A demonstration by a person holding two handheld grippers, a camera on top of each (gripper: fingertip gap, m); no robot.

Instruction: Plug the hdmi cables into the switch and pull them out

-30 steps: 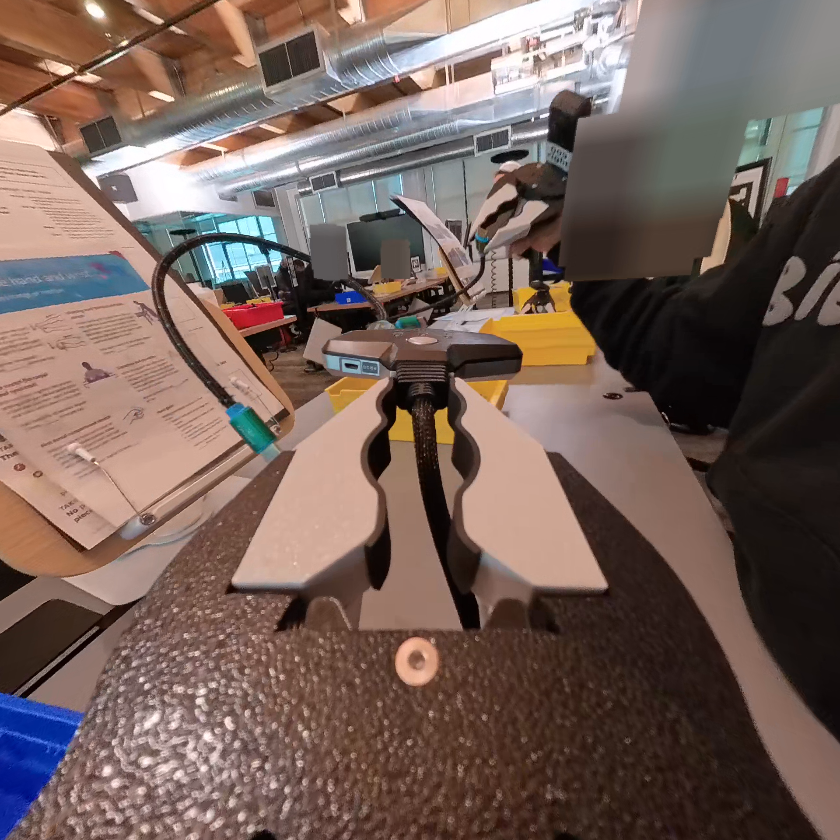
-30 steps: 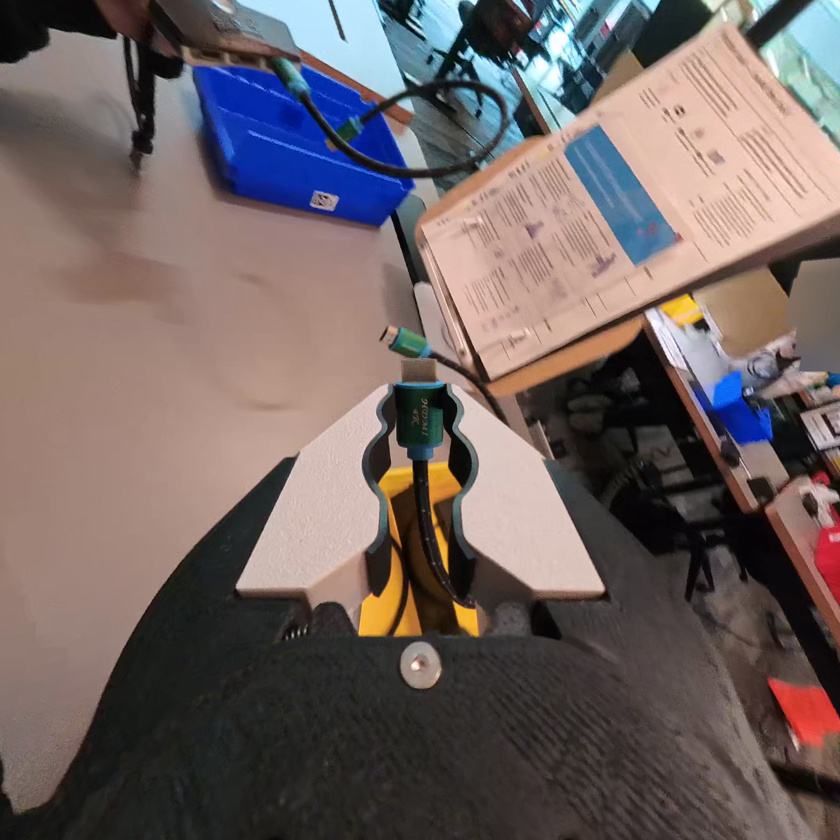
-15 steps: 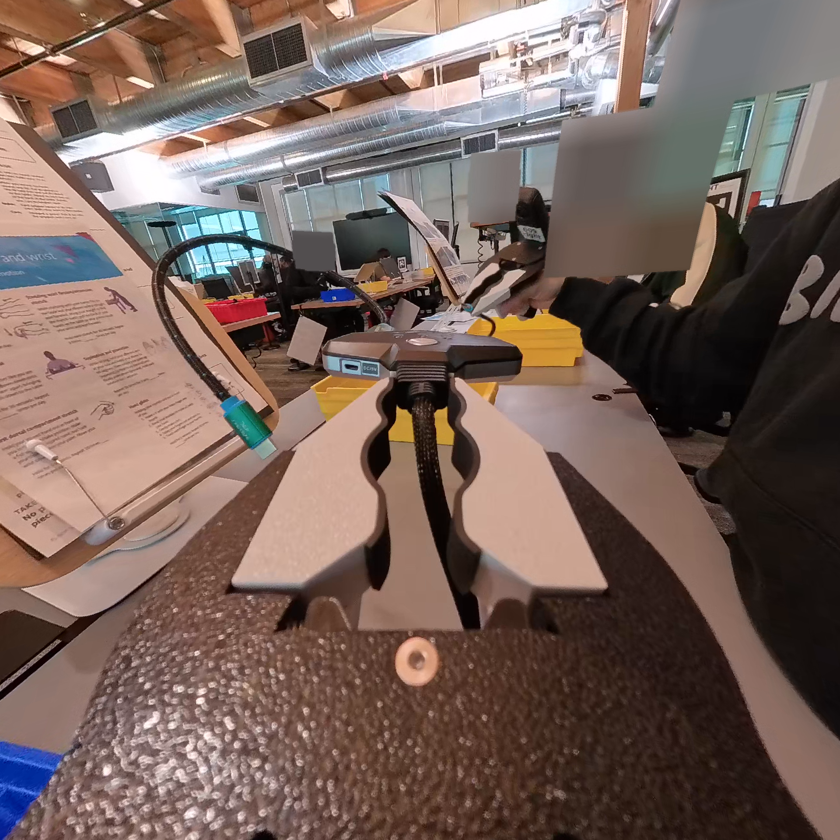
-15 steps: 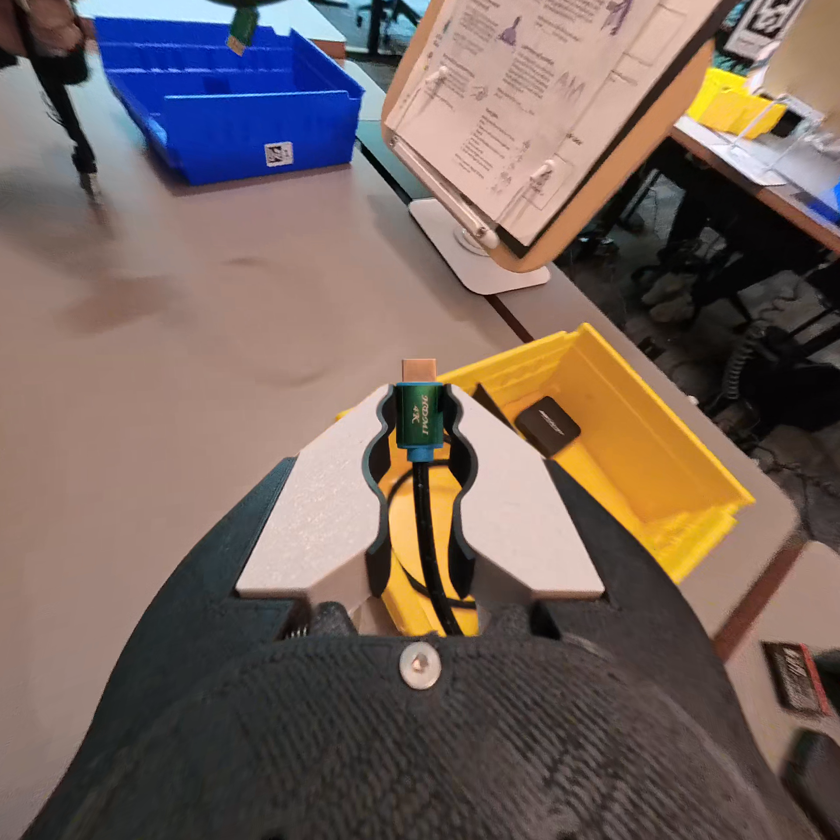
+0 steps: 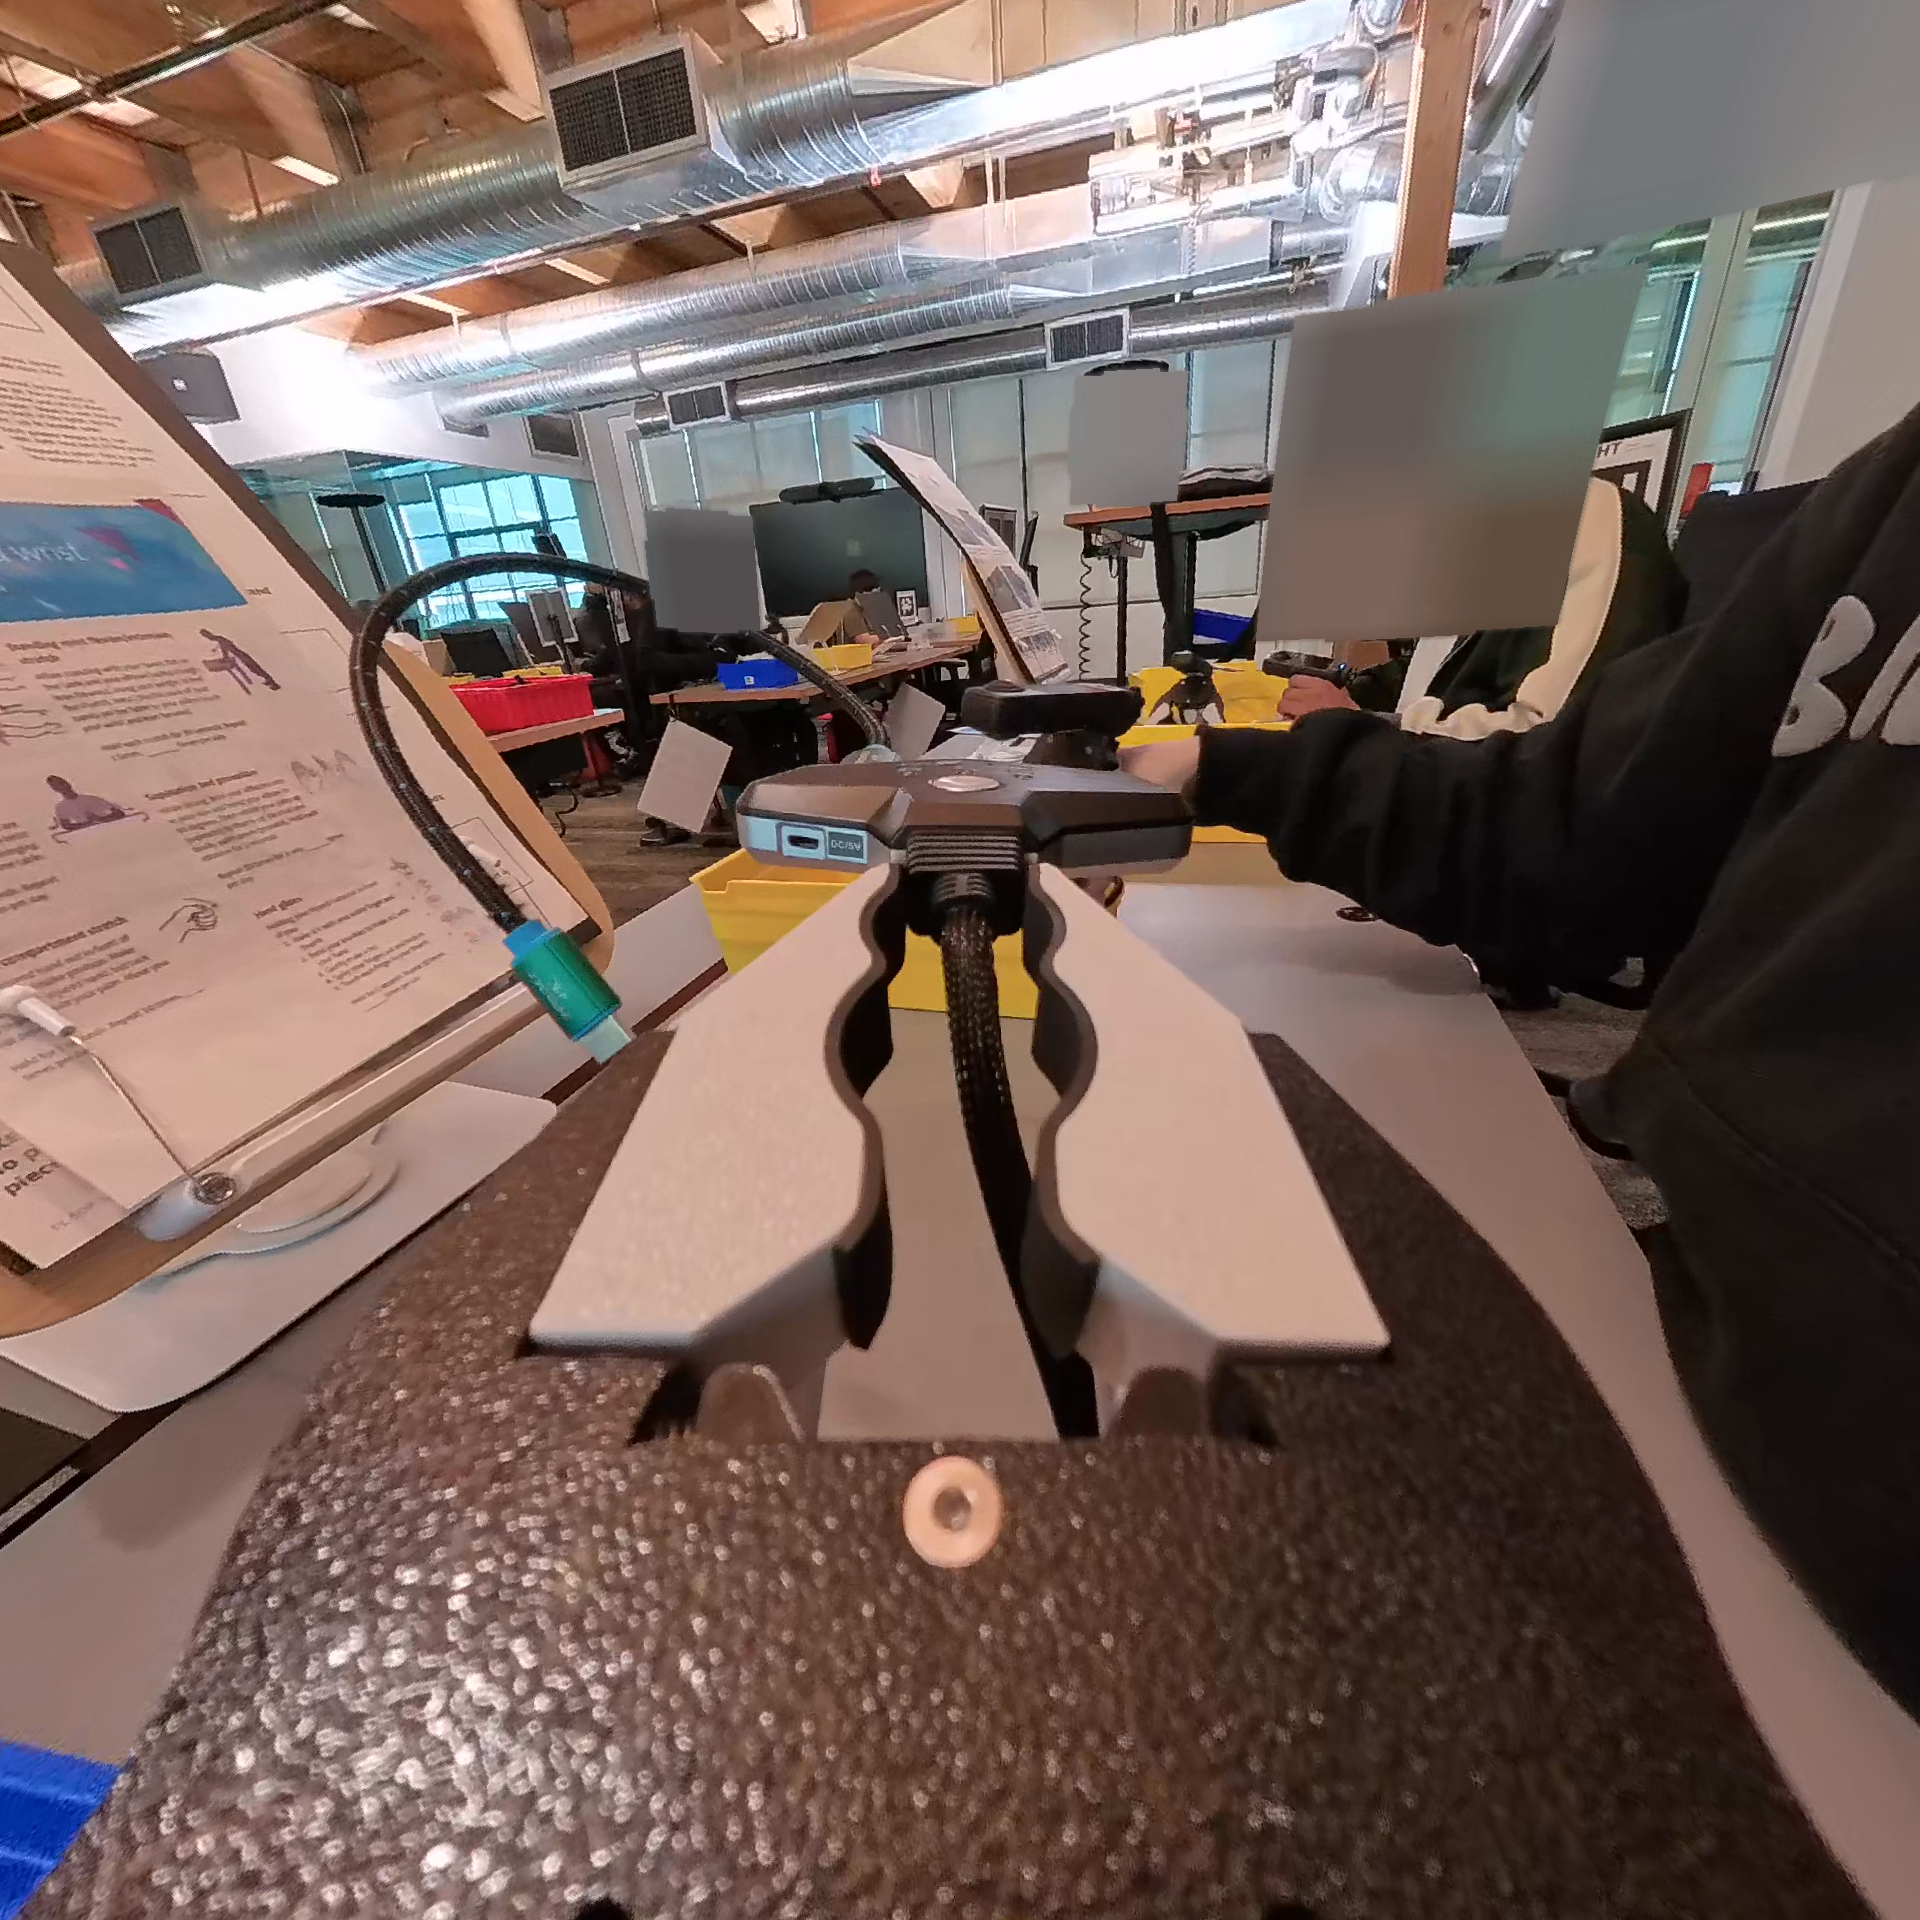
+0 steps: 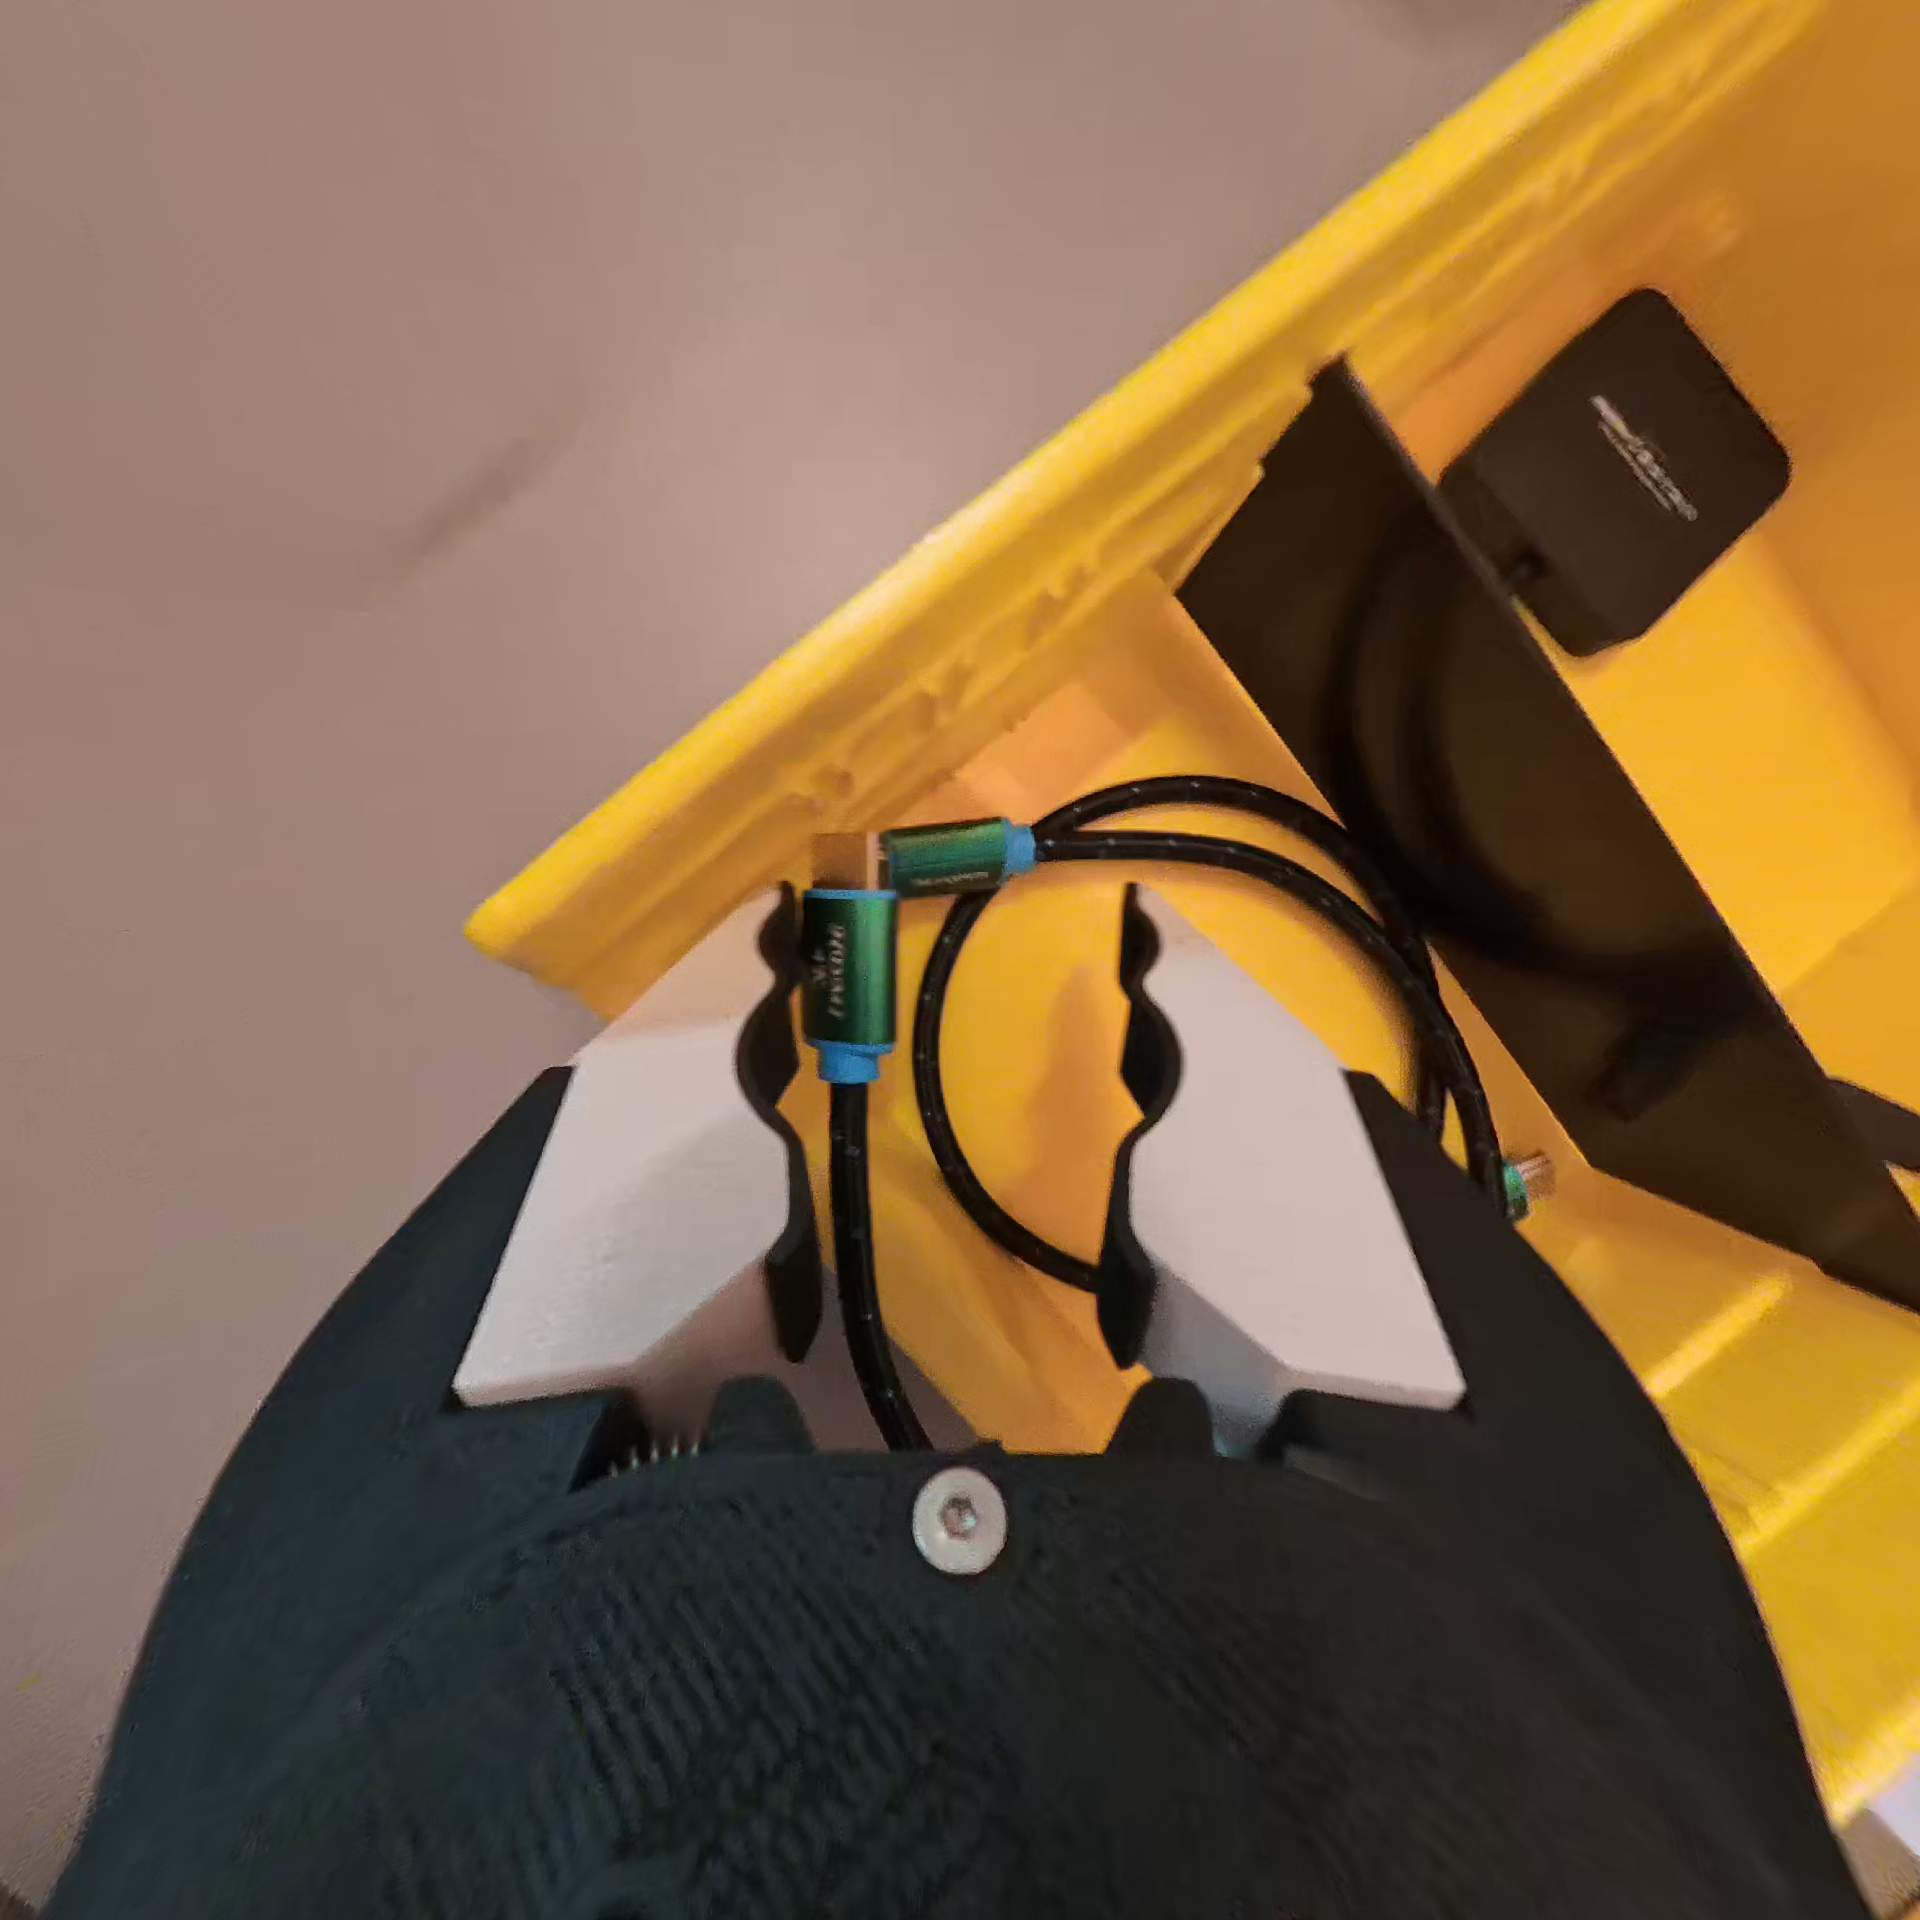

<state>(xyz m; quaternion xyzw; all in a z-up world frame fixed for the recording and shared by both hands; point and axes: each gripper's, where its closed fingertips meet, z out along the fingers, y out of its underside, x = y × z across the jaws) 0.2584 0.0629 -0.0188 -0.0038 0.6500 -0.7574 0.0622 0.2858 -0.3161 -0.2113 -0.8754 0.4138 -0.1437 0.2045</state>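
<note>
Fingers (image 5: 790, 1091) on the left gripper (image 5: 961, 904) are pinched together on the black braided lead and collar at the back of the hdmi switch (image 5: 961, 816), holding the box up off the grey counter (image 5: 1299, 977). On the right gripper (image 6: 951, 925) the fingers (image 6: 1236, 1132) are spread wide apart with nothing clamped, parked right over the yellow bin (image 6: 935, 665) at the counter's edge.

Going big to small: a printed sheet on a wooden stand (image 5: 156, 831) leans at the left of the left wrist view. Inside the bin a black divider (image 6: 1507, 748) splits off a compartment with a small black box (image 6: 1616, 473). On the near side a braided hdmi cable (image 6: 1174, 821) lies looped. One green plug (image 6: 847, 982) sits just beside the left finger, loose; the other green plug (image 6: 951, 857) lies across it by the bin wall. Another cable arcs out of the switch, its green plug (image 5: 561, 987) dangling free.
</note>
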